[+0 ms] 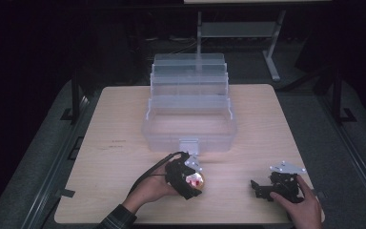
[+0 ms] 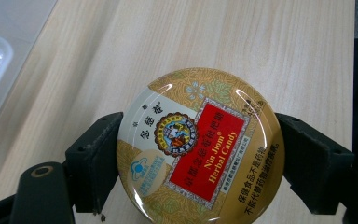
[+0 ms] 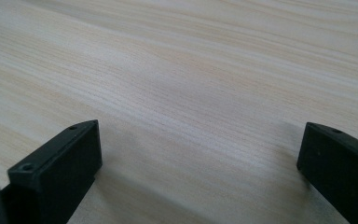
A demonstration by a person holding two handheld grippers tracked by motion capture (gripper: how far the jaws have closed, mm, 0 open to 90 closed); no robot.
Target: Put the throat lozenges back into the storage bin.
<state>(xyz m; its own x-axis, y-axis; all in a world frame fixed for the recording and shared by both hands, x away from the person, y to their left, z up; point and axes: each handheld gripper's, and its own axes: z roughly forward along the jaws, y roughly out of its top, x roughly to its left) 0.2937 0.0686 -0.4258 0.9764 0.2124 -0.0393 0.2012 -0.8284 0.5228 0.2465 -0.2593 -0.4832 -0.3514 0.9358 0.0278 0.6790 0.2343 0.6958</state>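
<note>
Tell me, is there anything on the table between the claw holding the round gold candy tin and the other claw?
Nothing: in the high view, bare pale wooden table separates the left claw, shut on the tin, from the right claw.

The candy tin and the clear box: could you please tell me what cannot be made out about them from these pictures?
- Candy tin: left gripper view, lower rim cut off by the bottom edge; underside hidden, so whether it touches the table is unclear.
- Same tin in the high view: label too small to read, partly hidden by the left gripper.
- Clear box: high view, contents unreadable through glare and blur.
</note>
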